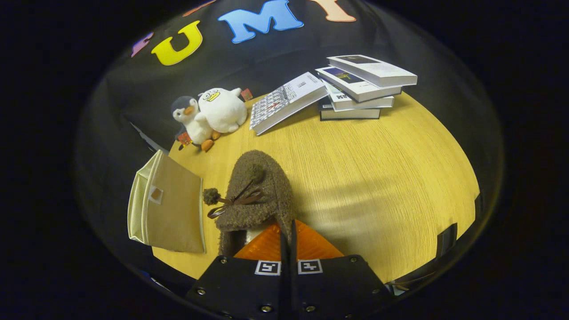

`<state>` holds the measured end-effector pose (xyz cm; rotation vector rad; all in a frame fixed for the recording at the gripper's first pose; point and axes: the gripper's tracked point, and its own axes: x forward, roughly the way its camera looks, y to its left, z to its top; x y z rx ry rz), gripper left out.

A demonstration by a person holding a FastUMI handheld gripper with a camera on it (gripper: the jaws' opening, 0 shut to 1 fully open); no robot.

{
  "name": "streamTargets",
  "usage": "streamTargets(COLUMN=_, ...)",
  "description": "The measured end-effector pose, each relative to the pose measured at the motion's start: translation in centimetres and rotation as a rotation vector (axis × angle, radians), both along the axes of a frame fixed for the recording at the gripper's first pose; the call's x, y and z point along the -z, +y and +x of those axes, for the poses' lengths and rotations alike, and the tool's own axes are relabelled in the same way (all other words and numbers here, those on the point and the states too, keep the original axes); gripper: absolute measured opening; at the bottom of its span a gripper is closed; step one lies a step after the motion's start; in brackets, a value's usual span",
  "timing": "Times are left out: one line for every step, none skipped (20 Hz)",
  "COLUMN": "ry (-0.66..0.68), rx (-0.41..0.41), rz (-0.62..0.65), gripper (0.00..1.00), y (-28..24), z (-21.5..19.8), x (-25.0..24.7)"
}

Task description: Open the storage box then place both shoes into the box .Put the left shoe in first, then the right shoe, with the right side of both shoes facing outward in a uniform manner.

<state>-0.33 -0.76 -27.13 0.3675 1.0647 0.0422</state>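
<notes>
A brown fuzzy shoe [260, 191] with a bow and pompoms hangs just ahead of my fingers, toe pointing away, above the wooden table [378, 178]. My gripper [287, 231] is shut on the shoe's collar edge, both fingers pressed together on it. Left of the shoe stands the beige fabric storage box [166, 209], its flap with a small square window facing the shoe; I cannot tell whether it is open.
Two plush toys, a penguin [192, 121] and a white duck [223, 109], sit at the table's far left. A stack of books [362, 86] with one leaning book [286, 101] lies at the far side. The table's edge curves on the right.
</notes>
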Motion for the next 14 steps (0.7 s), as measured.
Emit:
streamTargets(ry=-0.013, rx=-0.003, rz=0.003, gripper=0.00, y=0.6, z=0.3, x=-0.9)
streamTargets(ry=-0.021, rx=-0.011, rz=0.009, gripper=0.00, y=1.3, z=0.6, x=-1.7)
streamTargets(ry=-0.028, rx=-0.011, rz=0.020, gripper=0.00, y=2.1, z=0.8, x=-2.4)
streamTargets(ry=-0.035, rx=-0.010, rz=0.031, gripper=0.00, y=2.9, z=1.2, x=-3.2)
streamTargets(ry=-0.045, rx=-0.011, rz=0.033, gripper=0.00, y=3.5, z=1.4, x=-3.8)
streamTargets(ry=-0.053, rx=-0.016, rz=0.028, gripper=0.00, y=4.1, z=1.7, x=-4.4)
streamTargets(ry=-0.059, rx=-0.021, rz=0.021, gripper=0.00, y=4.6, z=1.9, x=-4.8)
streamTargets(ry=-0.065, rx=-0.024, rz=0.020, gripper=0.00, y=5.2, z=2.1, x=-5.3)
streamTargets(ry=-0.068, rx=-0.026, rz=0.025, gripper=0.00, y=5.9, z=2.3, x=-5.6)
streamTargets(ry=-0.072, rx=-0.024, rz=0.037, gripper=0.00, y=6.7, z=2.5, x=-6.1)
streamTargets(ry=-0.073, rx=-0.024, rz=0.049, gripper=0.00, y=7.5, z=2.5, x=-6.6)
streamTargets(ry=-0.074, rx=-0.026, rz=0.062, gripper=0.00, y=8.4, z=2.8, x=-7.0)
streamTargets(ry=-0.079, rx=-0.029, rz=0.072, gripper=0.00, y=9.1, z=2.9, x=-7.4)
streamTargets(ry=-0.085, rx=-0.032, rz=0.078, gripper=0.00, y=9.9, z=3.2, x=-7.9)
